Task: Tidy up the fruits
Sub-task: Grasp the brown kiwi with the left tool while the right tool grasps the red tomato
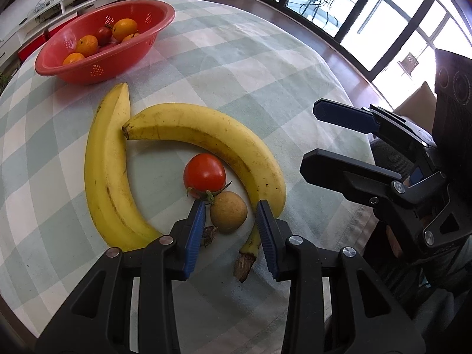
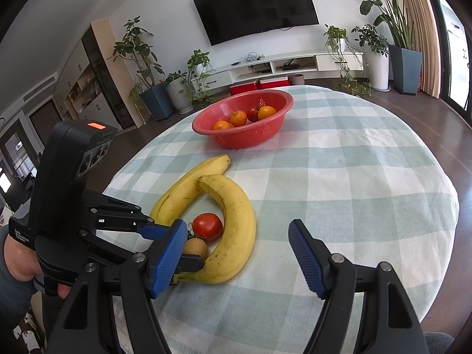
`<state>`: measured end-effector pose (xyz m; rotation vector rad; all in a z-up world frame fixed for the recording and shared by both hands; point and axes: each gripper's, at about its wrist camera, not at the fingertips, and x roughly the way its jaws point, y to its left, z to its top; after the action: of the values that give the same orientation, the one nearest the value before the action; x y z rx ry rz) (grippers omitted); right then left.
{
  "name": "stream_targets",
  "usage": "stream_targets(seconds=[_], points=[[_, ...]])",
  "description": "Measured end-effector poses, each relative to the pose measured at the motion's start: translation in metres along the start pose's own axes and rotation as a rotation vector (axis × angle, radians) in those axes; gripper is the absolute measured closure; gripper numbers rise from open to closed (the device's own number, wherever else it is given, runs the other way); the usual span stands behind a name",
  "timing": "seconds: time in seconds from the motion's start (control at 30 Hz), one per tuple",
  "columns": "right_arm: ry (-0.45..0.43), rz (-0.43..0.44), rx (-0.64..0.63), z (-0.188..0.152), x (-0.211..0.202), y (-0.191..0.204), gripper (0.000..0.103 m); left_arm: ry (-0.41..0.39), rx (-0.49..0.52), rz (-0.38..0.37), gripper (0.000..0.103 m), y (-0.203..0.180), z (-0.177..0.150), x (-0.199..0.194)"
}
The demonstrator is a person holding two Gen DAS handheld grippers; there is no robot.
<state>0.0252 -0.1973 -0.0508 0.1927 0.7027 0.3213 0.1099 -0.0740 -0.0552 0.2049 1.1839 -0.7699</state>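
At lower centre, the left gripper (image 1: 230,210) straddles a small brown fruit (image 1: 228,211), pads not touching; 2 bananas (image 1: 206,135) curve around it. The right gripper (image 2: 236,261) gapes wide, empty.

Your left tongs (image 2: 193,247) cover most of the brown fruit (image 2: 197,247) in the right view, and the right tongs' near finger (image 2: 169,258) hides the stem end of the front banana (image 2: 233,230). The bowl (image 1: 97,59) wall hides the lower halves of the oranges (image 1: 86,44). The counter (image 1: 295,67) is cut off by the left view's bottom edge.
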Motion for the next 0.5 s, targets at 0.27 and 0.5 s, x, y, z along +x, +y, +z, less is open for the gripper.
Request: stream_targets(seconds=[0.27,0.5], points=[[0.005,-0.001,-0.006,-0.001,0.000,0.001,0.028,-0.008,-0.021,0.041,0.066,0.002,-0.001,-0.001],[0.008,-0.007,0.002,-0.001,-0.003,-0.002,0.028,0.005,0.043,0.086,0.069,-0.012,-0.002,0.010]])
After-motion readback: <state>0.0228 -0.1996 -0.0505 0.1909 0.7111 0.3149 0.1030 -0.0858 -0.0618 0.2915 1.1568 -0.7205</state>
